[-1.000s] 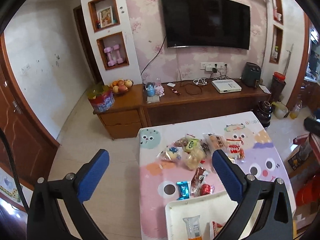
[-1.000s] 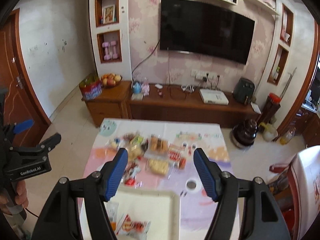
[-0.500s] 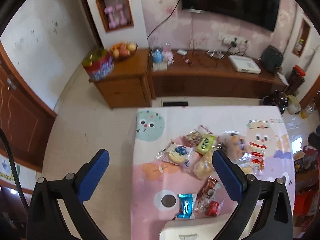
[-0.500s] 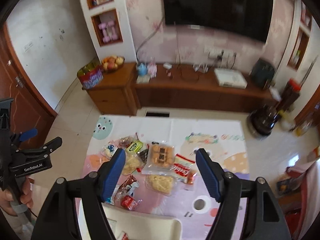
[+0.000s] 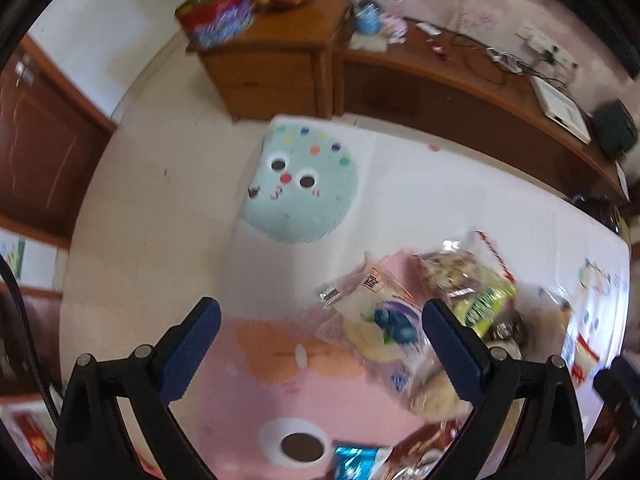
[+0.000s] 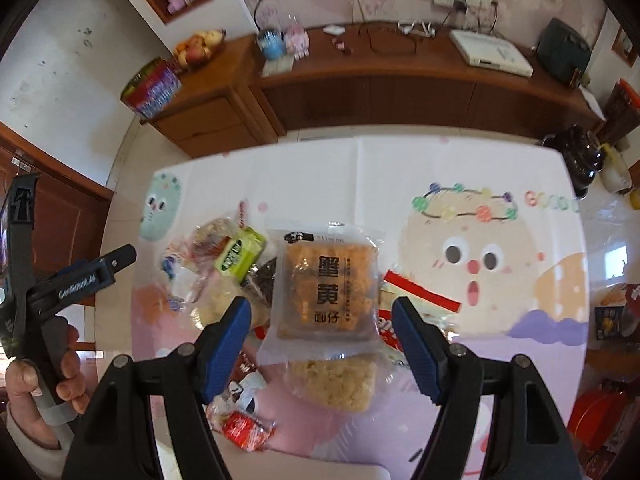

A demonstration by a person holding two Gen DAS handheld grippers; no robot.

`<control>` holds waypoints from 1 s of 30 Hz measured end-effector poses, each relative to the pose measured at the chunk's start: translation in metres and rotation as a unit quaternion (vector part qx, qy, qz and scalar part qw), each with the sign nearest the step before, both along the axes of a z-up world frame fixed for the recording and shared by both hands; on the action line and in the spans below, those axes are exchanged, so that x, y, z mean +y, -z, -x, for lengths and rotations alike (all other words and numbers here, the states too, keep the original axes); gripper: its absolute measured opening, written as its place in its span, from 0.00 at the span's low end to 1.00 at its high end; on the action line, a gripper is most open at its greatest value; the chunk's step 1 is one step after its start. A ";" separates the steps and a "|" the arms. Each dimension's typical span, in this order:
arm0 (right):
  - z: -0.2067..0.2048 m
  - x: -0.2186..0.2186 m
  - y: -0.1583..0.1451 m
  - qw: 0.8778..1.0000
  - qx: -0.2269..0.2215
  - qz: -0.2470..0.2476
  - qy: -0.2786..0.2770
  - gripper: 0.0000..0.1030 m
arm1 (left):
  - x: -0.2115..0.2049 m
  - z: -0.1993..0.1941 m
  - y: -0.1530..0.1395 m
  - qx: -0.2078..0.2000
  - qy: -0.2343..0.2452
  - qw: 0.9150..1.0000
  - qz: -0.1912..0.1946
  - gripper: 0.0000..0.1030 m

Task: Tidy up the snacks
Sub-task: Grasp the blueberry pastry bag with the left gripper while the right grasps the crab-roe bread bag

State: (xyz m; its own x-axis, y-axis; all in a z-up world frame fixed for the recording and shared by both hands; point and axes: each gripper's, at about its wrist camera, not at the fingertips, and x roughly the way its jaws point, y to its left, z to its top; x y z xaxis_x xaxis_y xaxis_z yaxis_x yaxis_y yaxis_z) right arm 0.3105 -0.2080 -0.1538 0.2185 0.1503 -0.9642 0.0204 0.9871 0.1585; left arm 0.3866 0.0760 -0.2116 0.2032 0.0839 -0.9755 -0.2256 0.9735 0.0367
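Wrapped snacks lie in a heap on a cartoon-print tablecloth (image 6: 460, 168). My right gripper (image 6: 320, 306) hangs open above a clear packet of brown crackers (image 6: 326, 288), its blue pads either side and not touching. A yellow crumbly packet (image 6: 334, 380) lies just below it, a green packet (image 6: 240, 254) to its left, and a red sweet (image 6: 244, 430) nearer me. My left gripper (image 5: 320, 310) is open over the cloth, empty. Its right fingertip (image 5: 436, 312) is beside a blueberry bun packet (image 5: 384, 320) and the green packet (image 5: 484, 304). The left wrist view is blurred.
A person's hand (image 6: 36, 380) holds the left gripper's handle at the table's left side. A white tray's edge (image 6: 320, 472) shows at the near edge. Behind the table runs a wooden sideboard (image 6: 400, 80) with a fruit bowl (image 6: 198, 46). Tiled floor lies to the left.
Both grippers have dropped toward the table and tipped downward. The television and upper wall have left both views, the snacks look much larger, and the tray has slid almost out of sight.
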 end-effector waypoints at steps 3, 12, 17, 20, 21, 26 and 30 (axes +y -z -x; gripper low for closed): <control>-0.009 0.004 0.017 1.000 0.013 -0.001 -0.001 0.71 | -0.002 -0.005 0.019 0.015 -0.018 1.000 0.008 0.97; -0.027 0.010 0.059 0.999 0.037 0.026 0.003 0.71 | -0.015 -0.011 0.054 0.042 -0.040 0.998 0.013 0.97; -0.032 0.011 0.071 0.999 0.041 0.033 0.001 0.76 | -0.019 -0.013 0.074 0.067 -0.045 0.996 0.025 0.97; -0.035 0.016 0.076 0.998 0.045 0.049 -0.010 0.79 | -0.020 -0.008 0.082 0.080 -0.045 0.995 0.029 0.97; -0.036 0.017 0.078 0.997 0.048 0.057 -0.014 0.80 | -0.021 -0.005 0.083 0.083 -0.044 0.995 0.031 0.94; -0.035 0.024 0.082 0.995 0.046 0.086 -0.030 0.77 | -0.026 0.011 0.082 0.081 -0.037 0.995 0.047 0.60; -0.031 0.026 0.074 0.995 0.033 0.091 -0.035 0.54 | -0.036 0.017 0.078 0.088 -0.019 0.995 0.035 0.46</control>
